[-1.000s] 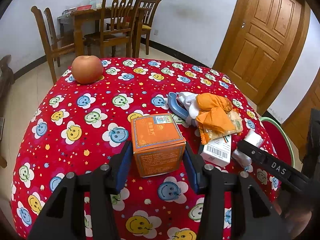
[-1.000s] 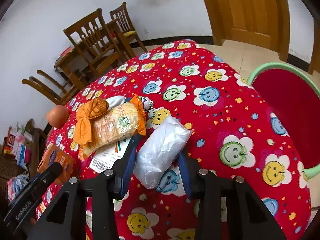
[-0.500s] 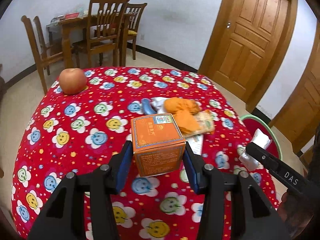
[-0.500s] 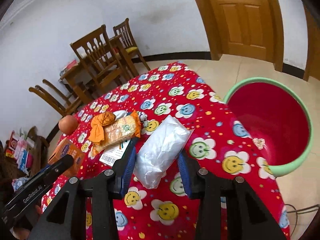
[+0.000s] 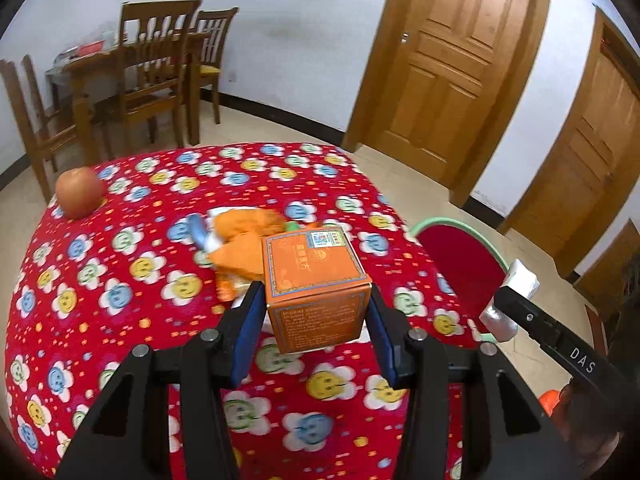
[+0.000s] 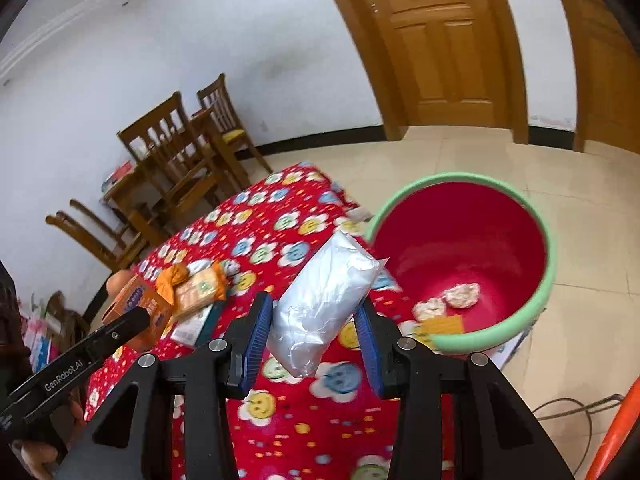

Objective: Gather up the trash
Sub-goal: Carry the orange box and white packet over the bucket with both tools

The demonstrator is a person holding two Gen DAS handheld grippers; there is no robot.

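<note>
My left gripper [image 5: 314, 330] is shut on an orange box [image 5: 316, 280], lifted above the red smiley tablecloth [image 5: 120, 280]. My right gripper [image 6: 316, 334] is shut on a white plastic packet [image 6: 326, 300], held near the rim of a red bin with a green rim [image 6: 548, 280] standing on the floor beside the table. Crumpled scraps [image 6: 448, 300] lie at the bin's bottom. The same bin [image 5: 460, 256] and packet [image 5: 510, 300] show at the right in the left wrist view. Orange wrappers [image 5: 240, 240] and a snack bag [image 6: 200, 290] lie on the table.
An apple [image 5: 78, 192] rests at the table's far left corner. Wooden chairs and a dining table [image 5: 152, 76] stand behind, wooden doors [image 5: 452, 64] to the right. A cable [image 6: 572, 404] and an orange pole [image 6: 616, 432] lie on the tiled floor near the bin.
Both grippers have risen off the table with their loads and swung right toward the bin, which now sits much larger and closer in the right wrist view.
</note>
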